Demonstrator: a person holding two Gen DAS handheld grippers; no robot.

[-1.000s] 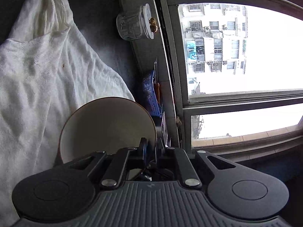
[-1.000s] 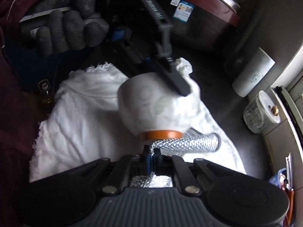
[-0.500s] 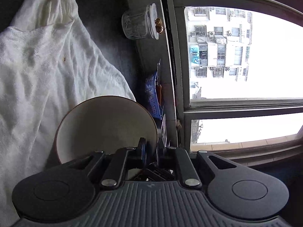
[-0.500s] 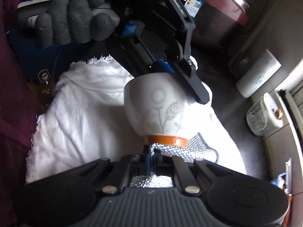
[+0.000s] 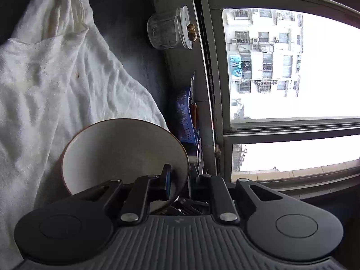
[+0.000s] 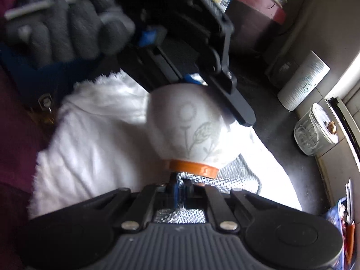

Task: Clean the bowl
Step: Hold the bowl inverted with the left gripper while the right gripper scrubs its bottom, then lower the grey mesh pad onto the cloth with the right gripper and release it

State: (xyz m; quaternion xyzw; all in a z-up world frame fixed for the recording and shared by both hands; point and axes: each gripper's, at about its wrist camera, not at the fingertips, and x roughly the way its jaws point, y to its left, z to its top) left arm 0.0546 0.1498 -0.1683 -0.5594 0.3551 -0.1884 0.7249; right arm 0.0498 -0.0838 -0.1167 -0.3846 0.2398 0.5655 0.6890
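White ceramic bowl with orange foot ring (image 6: 186, 130): above white towel (image 5: 56, 90) on dark bench (image 5: 135, 51), rim between jaws of opening left tool (image 5: 180, 175). Right tool (image 6: 177, 186): clamped on silver mesh scrubbing cloth (image 6: 236, 175) at bowl's foot.

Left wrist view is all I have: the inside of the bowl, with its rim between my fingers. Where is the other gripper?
Observer: The right gripper is on the far side of the bowl, at its orange foot ring.
Operator: Is it holding anything?
Observer: Yes, it is shut on a silver mesh scourer, which looks to be lying against the foot ring.
Operator: What does the bowl's outside look like?
Observer: The outer wall is white, with a faint flower and leaf drawing.
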